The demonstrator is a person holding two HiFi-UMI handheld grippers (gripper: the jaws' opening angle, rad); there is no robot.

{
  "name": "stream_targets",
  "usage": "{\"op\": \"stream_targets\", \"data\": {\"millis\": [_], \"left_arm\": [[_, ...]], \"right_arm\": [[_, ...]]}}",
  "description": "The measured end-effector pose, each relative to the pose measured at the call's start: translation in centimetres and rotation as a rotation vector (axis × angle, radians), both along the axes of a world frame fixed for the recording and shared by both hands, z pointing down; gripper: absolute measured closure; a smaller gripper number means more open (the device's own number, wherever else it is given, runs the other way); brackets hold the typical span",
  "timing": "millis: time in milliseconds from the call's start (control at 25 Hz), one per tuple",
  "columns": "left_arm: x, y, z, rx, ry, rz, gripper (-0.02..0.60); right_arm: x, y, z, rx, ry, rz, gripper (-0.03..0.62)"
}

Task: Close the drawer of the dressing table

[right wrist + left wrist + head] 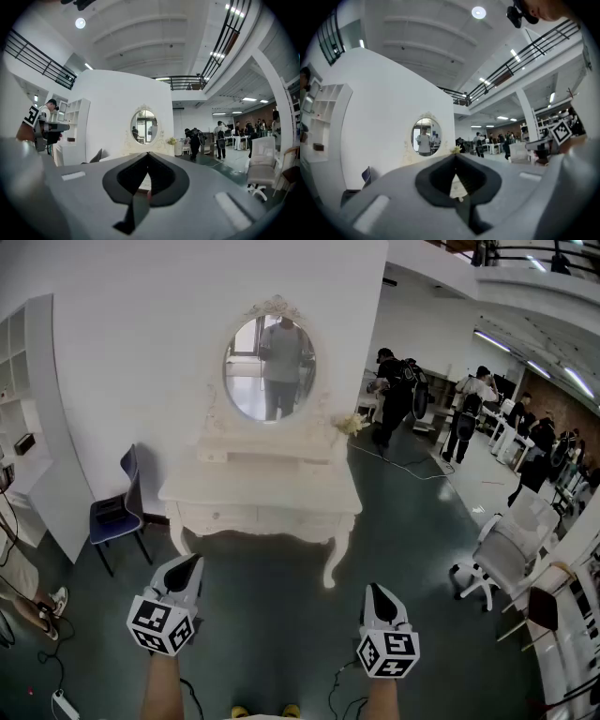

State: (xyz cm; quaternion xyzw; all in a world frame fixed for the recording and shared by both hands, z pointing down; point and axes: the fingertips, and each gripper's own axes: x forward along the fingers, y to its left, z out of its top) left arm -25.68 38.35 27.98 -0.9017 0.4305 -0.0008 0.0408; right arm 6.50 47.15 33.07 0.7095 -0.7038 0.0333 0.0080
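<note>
While both the left gripper and right gripper hang pinched shut and empty, the dressing table stands well ahead of them, a small upper drawer seemingly ajar. Pushed off-centre by a narrow closed tip, it could skew and jam.

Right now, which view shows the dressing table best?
Head view: the whole dressing table shows, top, legs and drawer fronts. Both gripper views show only its mirror above their own jaws, which hide most of it.
</note>
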Motion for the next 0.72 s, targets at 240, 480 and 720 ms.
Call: {"op": "stream_targets", "data": {"millis": [240, 480, 720], "left_arm": [[-0.2, 0.1, 0.1, 0.006, -0.001, 0.007, 0.583], [-0.4, 0.1, 0.0, 0.003, 0.009, 0.008, 0.583], [-0.6, 0.4, 0.5, -0.01, 0.016, 0.012, 0.583]], "right_arm": [[-0.7, -0.1, 0.2, -0.001, 0.002, 0.003, 0.592], [-0.9, 0.1, -0.1, 0.005, -0.003, 0.006, 0.592], [-1.5, 0.4, 0.2, 0.004, -0.005, 0.014, 0.592]]}}
